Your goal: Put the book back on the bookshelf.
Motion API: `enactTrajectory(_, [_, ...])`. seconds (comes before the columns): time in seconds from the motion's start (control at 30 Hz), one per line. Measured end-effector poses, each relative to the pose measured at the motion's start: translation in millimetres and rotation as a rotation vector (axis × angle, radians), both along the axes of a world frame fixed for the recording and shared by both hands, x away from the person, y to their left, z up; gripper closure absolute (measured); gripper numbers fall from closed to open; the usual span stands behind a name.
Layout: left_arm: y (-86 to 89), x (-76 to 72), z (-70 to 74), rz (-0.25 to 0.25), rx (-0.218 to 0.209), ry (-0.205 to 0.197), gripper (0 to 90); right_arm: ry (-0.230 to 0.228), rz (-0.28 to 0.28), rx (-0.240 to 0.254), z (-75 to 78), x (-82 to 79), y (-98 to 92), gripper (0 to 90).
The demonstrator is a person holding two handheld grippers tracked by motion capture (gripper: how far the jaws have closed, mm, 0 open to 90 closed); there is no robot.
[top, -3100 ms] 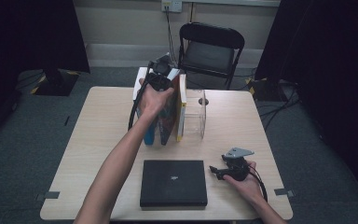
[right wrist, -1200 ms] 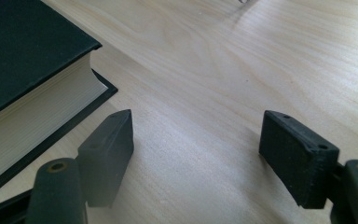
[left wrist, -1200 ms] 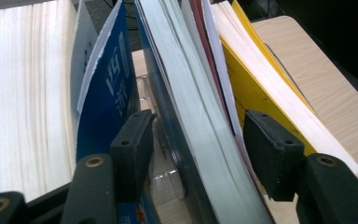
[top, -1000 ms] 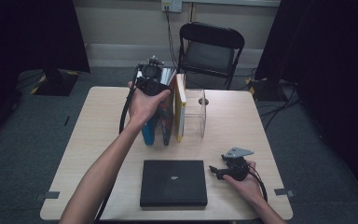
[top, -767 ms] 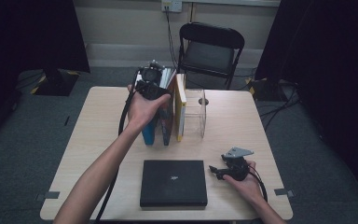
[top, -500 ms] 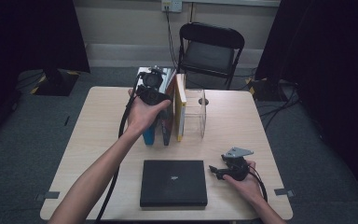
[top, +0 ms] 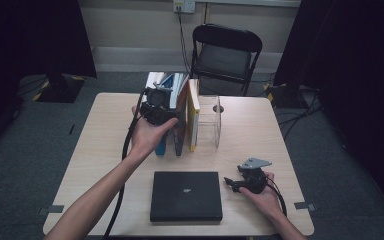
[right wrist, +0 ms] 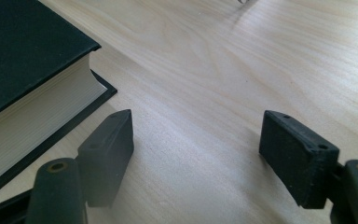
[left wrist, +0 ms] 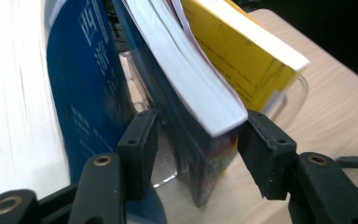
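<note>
Several books stand in a row at mid table: a blue one (top: 160,148), a dark-covered one (top: 180,131) and a yellow one (top: 194,120), beside a clear plastic stand (top: 213,123). My left gripper (top: 165,115) is at the row's left side. In the left gripper view its jaws (left wrist: 200,119) straddle the dark-covered book (left wrist: 200,140) and have just been closing; a gap still shows at the left pad (left wrist: 142,140). My right gripper (top: 228,183) rests open on the table next to a flat black book (top: 186,195), nothing between its fingers (right wrist: 198,119).
The wooden table (top: 105,145) has bare room to the left and right of the books. A black folding chair (top: 225,55) stands behind the far edge. The left gripper's cable (top: 125,150) hangs under the forearm. The black book's corner (right wrist: 37,60) lies just left of my right jaws.
The left hand has brought its gripper down and leftward from the top of the books to the row's left side. The right hand and the black book have stayed put.
</note>
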State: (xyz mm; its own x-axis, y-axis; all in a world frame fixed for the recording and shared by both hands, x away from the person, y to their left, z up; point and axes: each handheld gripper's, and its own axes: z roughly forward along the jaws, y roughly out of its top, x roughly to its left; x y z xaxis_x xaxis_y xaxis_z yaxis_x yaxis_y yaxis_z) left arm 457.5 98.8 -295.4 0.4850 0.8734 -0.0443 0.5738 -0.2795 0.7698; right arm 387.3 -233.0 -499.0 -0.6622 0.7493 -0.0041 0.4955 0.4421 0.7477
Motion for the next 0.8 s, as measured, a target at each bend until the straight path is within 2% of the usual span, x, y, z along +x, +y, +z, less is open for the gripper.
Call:
enactTrajectory(0.07, [1.6,-2.2,-2.0,-0.004,-0.002,-0.007,49.1,0.0,0.0,0.0,0.0,0.0,0.0,26.1])
enactTrajectory(0.1, [5.8,-8.3,-8.5,-0.023,0.006,-0.013,49.9,0.0,0.0,0.0,0.0,0.1,0.1,26.1])
enactTrajectory(0.23, [12.0,-20.4,-25.9,-0.041,0.017,-0.031,52.6,0.0,-0.002,-0.001,0.0,0.1,0.3,26.1])
enactTrajectory(0.33, [17.9,-27.9,-45.1,-0.049,0.018,-0.015,54.3,-0.001,-0.003,-0.001,0.0,0.2,0.3,26.1])
enactTrajectory(0.4, [21.7,-31.5,-58.1,-0.059,0.043,0.009,56.0,-0.001,-0.003,-0.001,0.0,0.3,0.4,26.1])
enactTrajectory(0.47, [22.9,-33.0,-62.0,-0.058,0.037,0.007,56.9,0.0,-0.003,-0.002,0.1,0.6,0.6,26.1])
enactTrajectory(0.5, [27.8,-36.9,-73.5,-0.072,0.018,0.025,58.8,0.0,-0.004,-0.002,0.1,0.7,0.6,26.1])
enactTrajectory(0.63, [35.5,-45.4,-98.8,-0.083,0.012,0.063,59.8,0.0,-0.006,0.001,0.0,1.2,1.2,26.0])
enactTrajectory(0.7, [38.8,-49.7,-111.9,-0.088,0.022,0.08,59.8,-0.001,-0.005,0.0,0.0,1.6,1.5,25.9])
enactTrajectory(0.73, [38.8,-49.7,-111.9,-0.088,0.022,0.08,59.8,-0.001,-0.005,0.0,0.0,1.6,1.5,25.9])
enactTrajectory(0.77, [39.6,-52.3,-122.2,-0.092,0.013,0.11,59.8,0.007,-0.009,-0.006,0.8,2.0,2.3,25.9])
enactTrajectory(0.8, [39.6,-52.3,-122.2,-0.092,0.013,0.11,59.4,0.007,-0.009,-0.006,0.8,2.0,2.3,25.9])
